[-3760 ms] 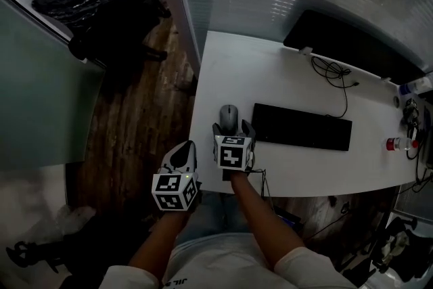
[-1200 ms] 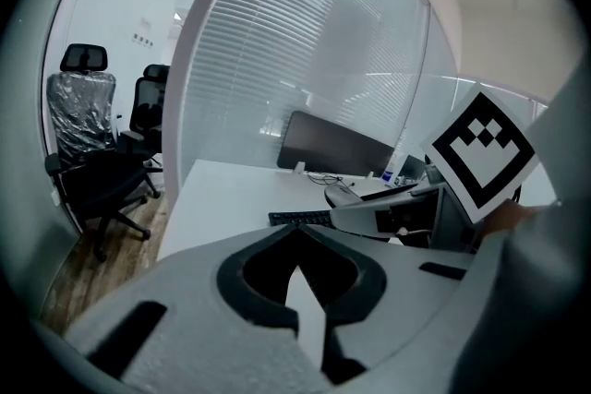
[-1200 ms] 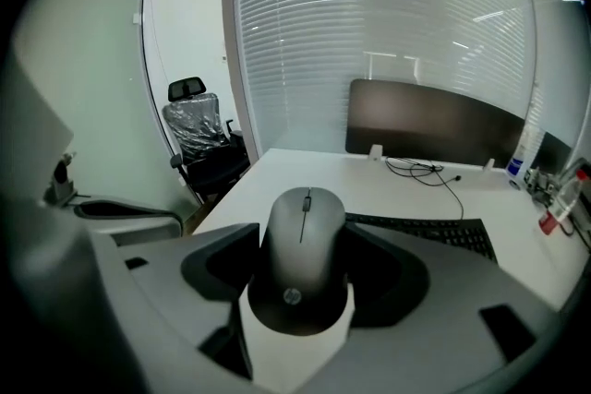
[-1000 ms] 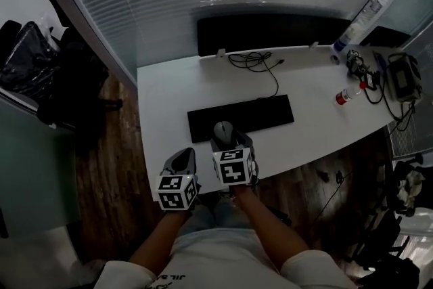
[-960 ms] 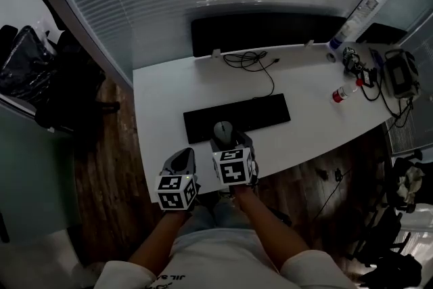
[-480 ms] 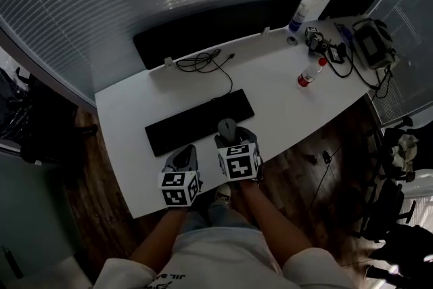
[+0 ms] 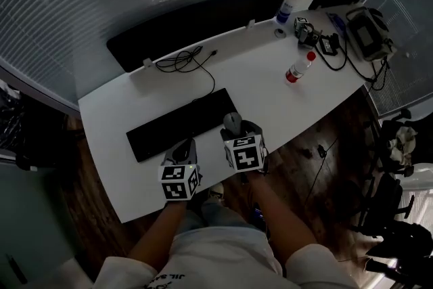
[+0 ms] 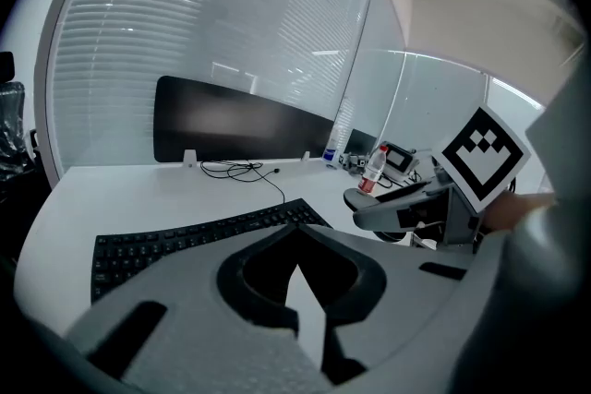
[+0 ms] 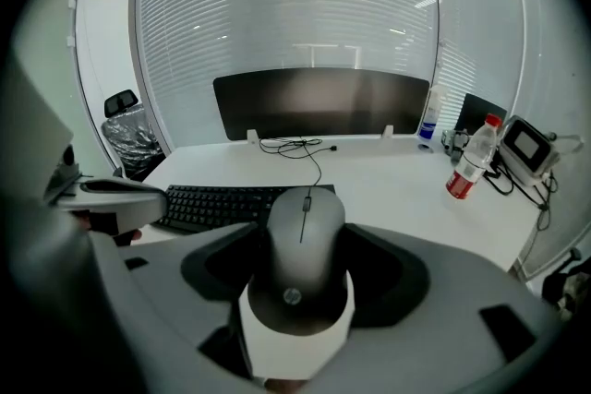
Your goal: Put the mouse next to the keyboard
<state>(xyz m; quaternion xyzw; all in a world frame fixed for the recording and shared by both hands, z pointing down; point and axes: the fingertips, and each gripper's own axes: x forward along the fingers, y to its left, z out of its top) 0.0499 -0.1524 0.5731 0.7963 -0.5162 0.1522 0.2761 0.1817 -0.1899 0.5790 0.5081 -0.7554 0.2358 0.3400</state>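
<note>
Right gripper (image 7: 239, 129) clamps the mouse (image 9: 305, 254), jaws wide around it, mouse's long axis along the jaws. Mouse sits just off the keyboard's (image 7: 181, 124) right end, keyboard to its left. Left gripper (image 8: 295, 265) closed, empty. I'd lower straight down here.

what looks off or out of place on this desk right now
Nothing spilled or damaged. The one untidy bit is the black cable lying loosely coiled near the back edge of the desk, its plug end free. The mouse sits in the right claw, off the right end of the keyboard.
</note>
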